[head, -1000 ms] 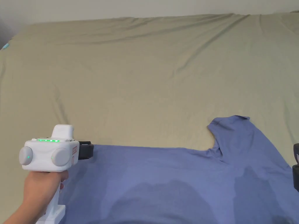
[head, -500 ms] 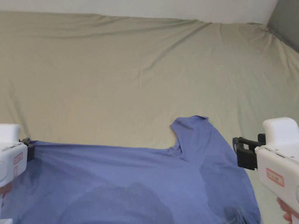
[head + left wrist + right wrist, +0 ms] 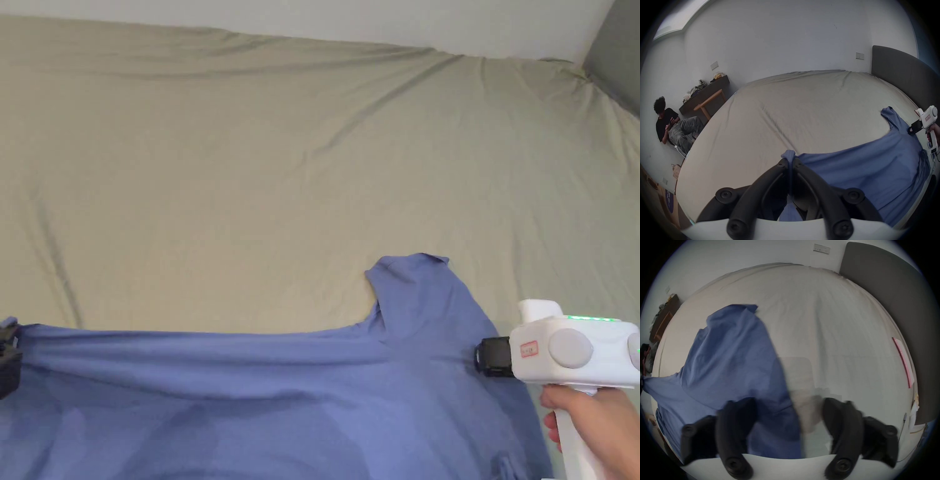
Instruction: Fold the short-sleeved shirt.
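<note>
A blue short-sleeved shirt lies spread across the bed, one sleeve pointing toward the far side. My left gripper sits at the shirt's left corner; in the left gripper view its jaws are shut on a pinch of blue cloth, which pulls taut from there. My right gripper is at the shirt's right edge just below the sleeve. In the blurred right gripper view its jaws stand wide apart, with the shirt's edge running between them. The left gripper view also catches the right gripper.
The bed has a khaki sheet with wide bare room beyond the shirt. A dark headboard stands on the right. A person sits by the wall at the left near a wooden table. A pink-and-white item lies near the headboard.
The head camera has swung right. My right gripper has come in from beside the shirt to its right edge. The left gripper keeps its hold, and the shirt's far edge looks tauter.
</note>
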### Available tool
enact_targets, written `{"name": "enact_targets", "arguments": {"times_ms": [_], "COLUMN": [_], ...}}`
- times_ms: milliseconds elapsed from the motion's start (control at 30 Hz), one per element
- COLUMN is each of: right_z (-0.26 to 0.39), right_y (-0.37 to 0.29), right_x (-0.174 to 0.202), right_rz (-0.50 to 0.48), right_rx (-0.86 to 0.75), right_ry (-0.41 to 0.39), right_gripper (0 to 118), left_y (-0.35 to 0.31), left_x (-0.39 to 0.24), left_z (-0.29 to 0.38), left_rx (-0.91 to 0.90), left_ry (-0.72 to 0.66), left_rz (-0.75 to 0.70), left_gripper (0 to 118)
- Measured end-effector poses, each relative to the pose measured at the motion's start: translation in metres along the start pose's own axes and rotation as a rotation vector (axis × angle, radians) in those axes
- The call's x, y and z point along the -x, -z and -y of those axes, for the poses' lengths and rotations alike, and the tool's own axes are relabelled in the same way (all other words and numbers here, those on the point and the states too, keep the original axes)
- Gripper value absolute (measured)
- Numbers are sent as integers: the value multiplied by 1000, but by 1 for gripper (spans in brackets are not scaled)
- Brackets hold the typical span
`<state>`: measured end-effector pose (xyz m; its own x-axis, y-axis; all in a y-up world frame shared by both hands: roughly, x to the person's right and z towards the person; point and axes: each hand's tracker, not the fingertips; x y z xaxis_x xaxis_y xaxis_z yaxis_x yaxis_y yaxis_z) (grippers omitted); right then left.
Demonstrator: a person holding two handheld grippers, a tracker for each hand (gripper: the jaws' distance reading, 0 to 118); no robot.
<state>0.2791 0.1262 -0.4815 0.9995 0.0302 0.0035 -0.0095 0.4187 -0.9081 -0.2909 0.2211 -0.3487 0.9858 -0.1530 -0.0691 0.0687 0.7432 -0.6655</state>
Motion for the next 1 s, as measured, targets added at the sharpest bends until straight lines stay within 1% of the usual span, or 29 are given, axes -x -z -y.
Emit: {"name": "enact_targets", "arguments": {"times_ms": [33,67,100,133,167,200,233,333,400,567,667,800,867,1000], "right_z": [0,-2,-4,-6,-8,-9,-11,-14,-11,7,26,59,82,122], "right_y": [-4,-8,-12,-14,-35,-48,-41,-83,-102,-171,-198,-220,-227,-224], "right_x": [4,6,9,10,20,24,16,17,13,18,13,7,6,5], "right_rz": [52,18,26,55,32,46,42,1,-10,-22,5,-31,-33,-38], "right_rx": [-20,-16,-30,-45,-42,-44,-67,-131,-160,-225,-250,-218,-186,-110], "right_ry": [-11,-37,-76,-111,-89,-107,-118,-126,-151,-209,-222,-247,-278,-314], "right_gripper": [60,34,2,2,2,2,2,2,2,2,2,2,2,2], "left_y": [0,0,0,1,1,0,-2,-18,-33,-74,-92,-112,-120,-124], "left_x": [0,0,0,0,-1,-2,-2,1,5,21,32,38,39,37], "left_z": [3,6,8,11,12,12,12,6,1,-1,9,31,45,73], "left_rx": [7,14,17,21,27,31,30,3,-16,-48,-29,11,33,92], "left_ry": [-4,-10,-17,-22,-23,-18,-15,-27,-34,-47,-42,-21,-5,31], "left_rz": [-3,-4,-2,0,0,-8,-8,-5,-10,-22,-4,-7,-1,7], "left_gripper": [1,1,1,1,1,1,1,1,1,1,1,1,1,1]}}
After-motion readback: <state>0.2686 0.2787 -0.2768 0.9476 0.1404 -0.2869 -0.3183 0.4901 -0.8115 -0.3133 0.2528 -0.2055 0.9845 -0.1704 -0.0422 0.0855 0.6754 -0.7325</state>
